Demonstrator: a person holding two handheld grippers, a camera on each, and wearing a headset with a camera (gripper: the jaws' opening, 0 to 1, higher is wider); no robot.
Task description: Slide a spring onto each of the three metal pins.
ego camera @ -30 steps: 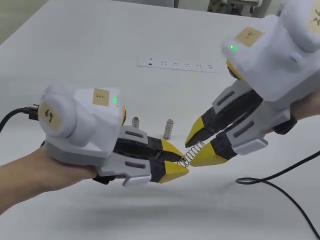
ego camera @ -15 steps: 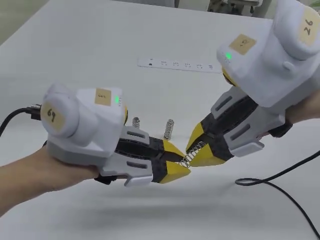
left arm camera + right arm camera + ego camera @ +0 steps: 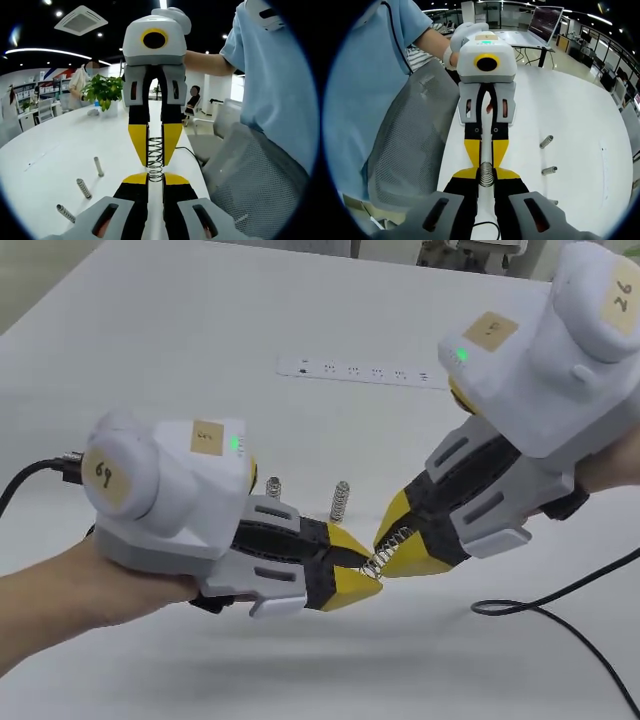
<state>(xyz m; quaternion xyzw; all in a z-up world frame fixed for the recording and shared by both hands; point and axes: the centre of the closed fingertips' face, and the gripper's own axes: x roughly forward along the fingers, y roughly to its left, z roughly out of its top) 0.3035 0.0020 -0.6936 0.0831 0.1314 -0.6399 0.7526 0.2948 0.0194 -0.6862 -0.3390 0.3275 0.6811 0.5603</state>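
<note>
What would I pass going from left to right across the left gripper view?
Nearest sprung pin, second sprung pin, bare pin, held spring, mesh chair.

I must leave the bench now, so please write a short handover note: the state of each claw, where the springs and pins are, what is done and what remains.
Left claw: shut on one end of the small coiled steel spring.
Right claw: shut on the same spring, further along it, above the white workbench.
Done: two grey metal pins on the bench already carry springs.
Left: the smooth bare metal pin beside them has none. The held spring probably goes there, once one claw lets go.
</note>
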